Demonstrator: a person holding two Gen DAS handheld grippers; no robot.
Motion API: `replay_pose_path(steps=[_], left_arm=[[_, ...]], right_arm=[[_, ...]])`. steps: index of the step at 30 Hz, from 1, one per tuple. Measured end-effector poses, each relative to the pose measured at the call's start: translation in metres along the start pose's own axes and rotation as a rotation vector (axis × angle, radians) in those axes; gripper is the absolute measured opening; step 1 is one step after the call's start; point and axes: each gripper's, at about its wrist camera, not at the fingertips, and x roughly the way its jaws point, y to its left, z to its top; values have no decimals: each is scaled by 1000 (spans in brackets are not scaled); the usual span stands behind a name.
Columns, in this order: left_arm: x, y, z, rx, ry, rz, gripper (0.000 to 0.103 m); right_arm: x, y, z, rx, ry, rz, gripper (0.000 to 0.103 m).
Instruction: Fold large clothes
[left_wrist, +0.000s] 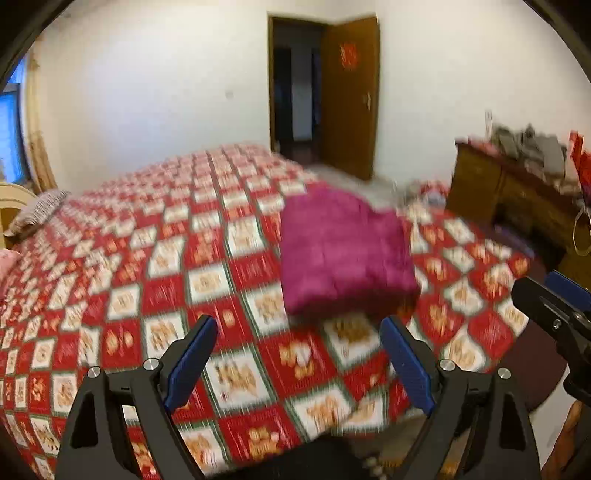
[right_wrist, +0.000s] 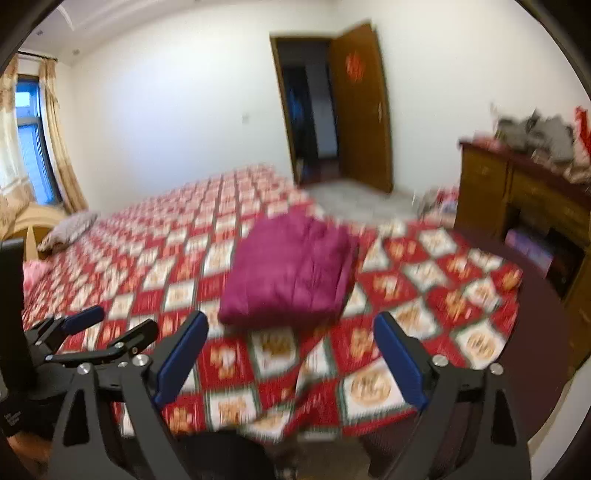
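Observation:
A magenta garment (left_wrist: 343, 251) lies folded into a thick rectangle on the red-and-white patterned bedspread (left_wrist: 147, 258), near the bed's right side. My left gripper (left_wrist: 295, 365) is open above the bed's near edge, short of the garment, with nothing between its blue pads. The right gripper's black tip (left_wrist: 554, 306) shows at the right edge of the left wrist view. In the right wrist view the folded garment (right_wrist: 291, 269) sits ahead and above my right gripper (right_wrist: 291, 354), which is open and empty. The left gripper (right_wrist: 103, 332) appears at lower left there, also open.
A pillow (left_wrist: 37, 212) lies at the bed's far left by the headboard. A wooden dresser (right_wrist: 524, 199) piled with clutter stands to the right. A brown door (right_wrist: 365, 107) stands open at the back wall. A curtained window (right_wrist: 33, 133) is on the left.

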Motion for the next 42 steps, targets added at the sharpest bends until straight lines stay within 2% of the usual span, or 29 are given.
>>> replay_pose_path(steps=[4,7,10,13,16,20,42], left_arm=[[-20,2,18,-20,-128,4,91],[-36,4,27,-38,-225,12,91],[-47,4,30,-40,-292,11,93],[-58,2,29,-32,-364,21,95],[-64,-2,30,-8,-404,49,96],[-66,-2,30,-6,-414,68,97],[-63,-3,27,-25,-388,72,97]], right_arm=[[-15,6,14,-19,-131,-17,94],[-27,9,19,-21,-226,-17,99],[-39,12,21,-15,-329,-25,101],[-42,13,24,-10,-371,-21,102],[-41,10,25,11,-386,-20,102],[-35,8,25,12,-366,-27,102],[-37,9,19,1,-328,-25,102]])
